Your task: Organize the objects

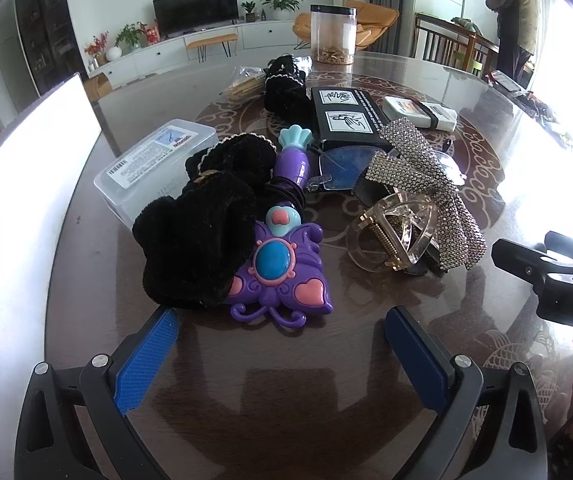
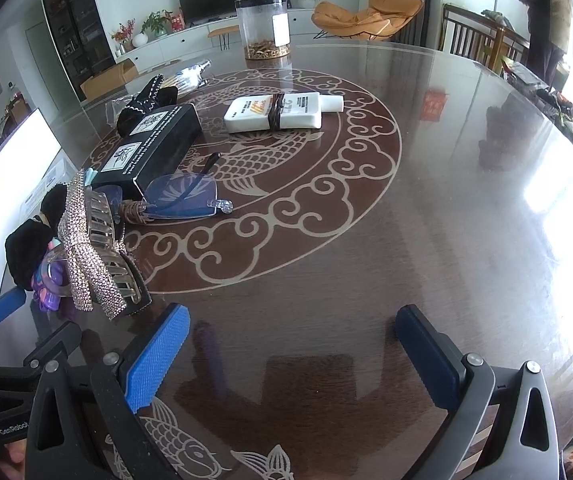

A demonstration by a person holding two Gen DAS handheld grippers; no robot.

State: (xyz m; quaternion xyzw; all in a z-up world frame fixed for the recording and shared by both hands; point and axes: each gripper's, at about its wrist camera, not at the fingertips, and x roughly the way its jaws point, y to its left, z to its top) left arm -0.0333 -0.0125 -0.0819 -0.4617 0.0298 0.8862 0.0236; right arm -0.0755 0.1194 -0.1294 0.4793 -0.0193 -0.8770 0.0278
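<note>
A pile of small things lies on the dark round table (image 1: 286, 380). My left gripper (image 1: 282, 344) is open, just short of a purple butterfly toy wand (image 1: 282, 272). A black velvet scrunchie (image 1: 194, 240) overlaps the wand's left side. Right of the wand sit a clear claw hair clip (image 1: 390, 236) and a rhinestone bow (image 1: 418, 176), with blue-lensed glasses (image 1: 342, 164) and a black box (image 1: 346, 116) behind. My right gripper (image 2: 294, 344) is open over bare table, the pile at its left: bow (image 2: 86, 256), glasses (image 2: 182, 196), box (image 2: 154, 144).
A clear plastic box (image 1: 154, 164) sits left of the pile. A white bottle with a hair tie (image 2: 274, 112) and a clear jar (image 2: 264, 28) stand farther back. A person (image 1: 514, 20) stands by chairs at the far right. A white panel (image 1: 18, 184) borders the left.
</note>
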